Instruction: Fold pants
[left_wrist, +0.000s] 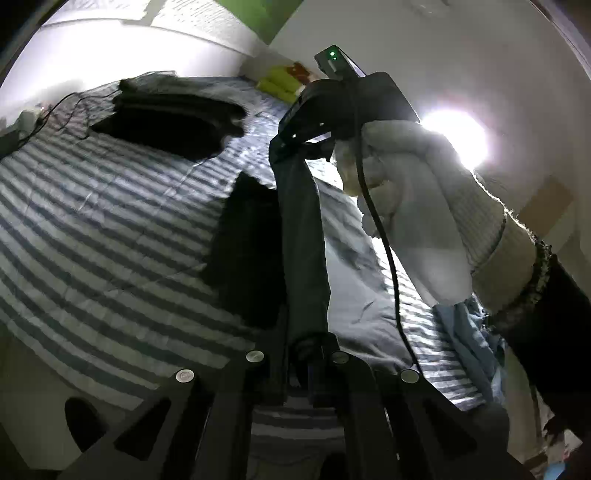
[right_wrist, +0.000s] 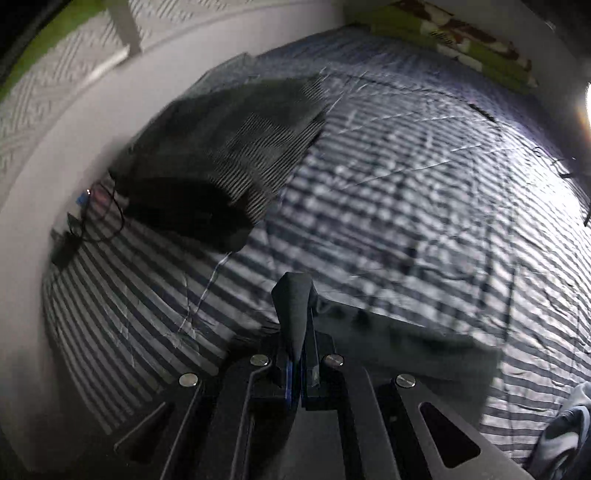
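Observation:
Dark grey pants (left_wrist: 303, 236) hang stretched between my two grippers above a striped bed. My left gripper (left_wrist: 310, 350) is shut on one end of the cloth at the bottom of the left wrist view. The right gripper (left_wrist: 295, 144), held by a white-gloved hand (left_wrist: 399, 192), pinches the other end higher up. In the right wrist view my right gripper (right_wrist: 297, 354) is shut on a bunched fold of the pants (right_wrist: 293, 306), and the rest of the cloth (right_wrist: 424, 350) trails to the right over the bed.
The blue-and-white striped bedspread (left_wrist: 110, 206) fills both views. A stack of folded dark clothes (left_wrist: 173, 122) (right_wrist: 221, 166) lies near the far wall. Green pillows (right_wrist: 461, 44) sit at the bed's head. Cables (right_wrist: 96, 218) lie by the left edge. A bright lamp (left_wrist: 454, 136) glares.

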